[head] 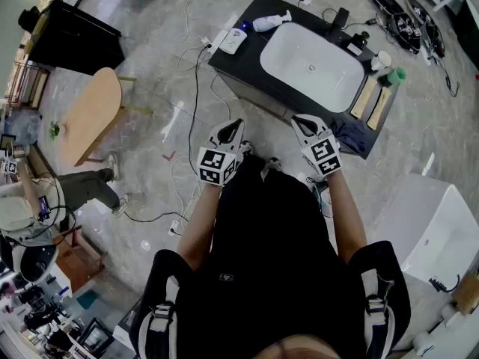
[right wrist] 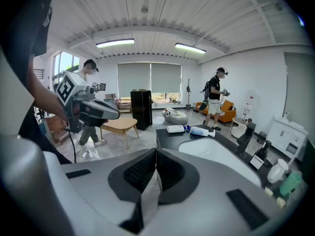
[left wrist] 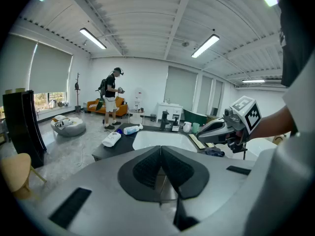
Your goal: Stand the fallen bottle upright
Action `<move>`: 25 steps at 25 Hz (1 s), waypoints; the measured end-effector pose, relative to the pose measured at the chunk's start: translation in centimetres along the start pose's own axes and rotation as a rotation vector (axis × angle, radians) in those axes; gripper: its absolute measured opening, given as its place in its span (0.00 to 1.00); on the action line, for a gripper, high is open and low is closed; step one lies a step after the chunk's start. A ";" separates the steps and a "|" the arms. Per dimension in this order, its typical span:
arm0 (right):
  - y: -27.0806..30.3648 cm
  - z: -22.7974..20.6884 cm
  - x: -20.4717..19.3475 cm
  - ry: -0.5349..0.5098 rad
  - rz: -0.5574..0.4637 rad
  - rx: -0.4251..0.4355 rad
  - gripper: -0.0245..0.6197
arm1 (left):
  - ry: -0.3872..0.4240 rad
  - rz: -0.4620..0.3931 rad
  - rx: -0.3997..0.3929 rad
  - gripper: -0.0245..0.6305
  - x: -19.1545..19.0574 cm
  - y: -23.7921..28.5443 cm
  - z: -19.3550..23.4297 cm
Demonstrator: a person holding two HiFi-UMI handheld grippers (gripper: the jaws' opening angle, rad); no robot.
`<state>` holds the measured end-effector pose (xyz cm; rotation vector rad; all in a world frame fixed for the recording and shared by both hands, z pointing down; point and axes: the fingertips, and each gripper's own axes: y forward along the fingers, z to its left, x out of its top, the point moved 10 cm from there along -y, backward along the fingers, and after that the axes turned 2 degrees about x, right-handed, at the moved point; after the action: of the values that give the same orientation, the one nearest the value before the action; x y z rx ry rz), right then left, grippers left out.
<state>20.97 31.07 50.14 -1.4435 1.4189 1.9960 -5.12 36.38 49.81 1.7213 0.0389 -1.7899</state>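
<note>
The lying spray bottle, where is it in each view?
Head view: spray bottle top centre, above the sink.
Left gripper view: spray bottle left of centre, past the sink.
Right gripper view: spray bottle right of centre, past the sink.
Shared landmark: the white sink.

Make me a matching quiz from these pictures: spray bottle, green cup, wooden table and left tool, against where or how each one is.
1. spray bottle
2. green cup
3. wooden table
4. left tool

A. on the floor, left of the counter
B. shut, nothing in it
C. lying on its side at the counter's far left corner
D. near the counter's right end

Pairs: 1-C, 2-D, 3-A, 4-B
</note>
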 end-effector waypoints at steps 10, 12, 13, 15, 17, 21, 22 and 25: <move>0.0 0.1 -0.2 0.007 0.006 -0.009 0.13 | 0.003 0.002 0.004 0.06 0.2 -0.1 0.0; 0.0 0.1 -0.2 0.011 0.001 -0.014 0.13 | 0.002 0.002 0.004 0.06 0.1 -0.1 0.1; 0.1 0.1 -0.2 0.010 -0.003 -0.019 0.13 | 0.003 0.002 0.004 0.06 0.1 -0.1 0.1; 0.1 0.0 -0.2 0.009 -0.006 -0.026 0.13 | 0.006 0.000 0.008 0.06 0.2 -0.2 0.2; 0.1 0.1 -0.3 0.010 -0.008 -0.019 0.13 | 0.005 -0.003 0.014 0.06 0.1 -0.4 0.2; 0.3 0.3 -0.2 0.010 -0.006 0.009 0.13 | -0.002 -0.006 0.031 0.06 0.1 -0.9 0.4; 0.4 0.3 0.0 0.008 -0.007 0.013 0.13 | -0.004 -0.005 0.037 0.06 0.0 -1.1 0.4; 0.5 0.5 0.3 0.006 -0.008 0.026 0.13 | -0.012 -0.005 0.052 0.06 -0.2 -1.6 0.5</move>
<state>20.21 31.16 50.17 -1.4432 1.4334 1.9629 -6.33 37.48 49.44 1.7478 -0.0089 -1.8197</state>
